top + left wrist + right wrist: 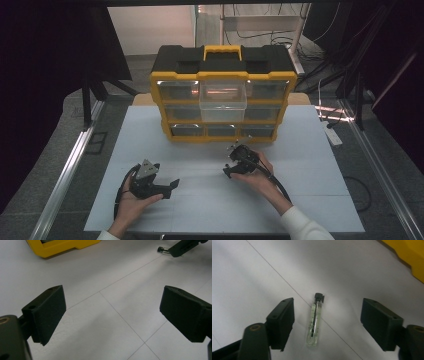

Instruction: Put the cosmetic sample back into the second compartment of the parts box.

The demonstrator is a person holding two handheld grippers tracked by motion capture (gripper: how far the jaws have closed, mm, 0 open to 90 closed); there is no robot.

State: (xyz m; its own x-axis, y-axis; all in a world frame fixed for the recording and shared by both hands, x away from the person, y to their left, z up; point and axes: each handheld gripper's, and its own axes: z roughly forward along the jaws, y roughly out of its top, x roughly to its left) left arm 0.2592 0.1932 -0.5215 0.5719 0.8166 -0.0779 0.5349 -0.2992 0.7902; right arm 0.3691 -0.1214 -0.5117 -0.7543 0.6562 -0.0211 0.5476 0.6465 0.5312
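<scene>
A small clear glass vial (pixel 315 321) with a black cap lies flat on the white table, between the wide-apart jaws of my right gripper (pixel 328 312). That gripper is open and does not touch the vial. In the high view my right gripper (pixel 230 161) is low over the table, just in front of a yellow and black drawer organizer (pixel 220 62). My left gripper (pixel 170 188) rests at the front left, pointing right. It stands open (pixel 113 302) over bare table, with nothing between its jaws.
The organizer's clear top-middle drawer (pixel 223 97) is pulled out toward me. A yellow corner of the organizer (pixel 62 246) shows in the left gripper view and its base (pixel 412 255) in the right gripper view. The white table (pixel 300 165) is wide on both sides.
</scene>
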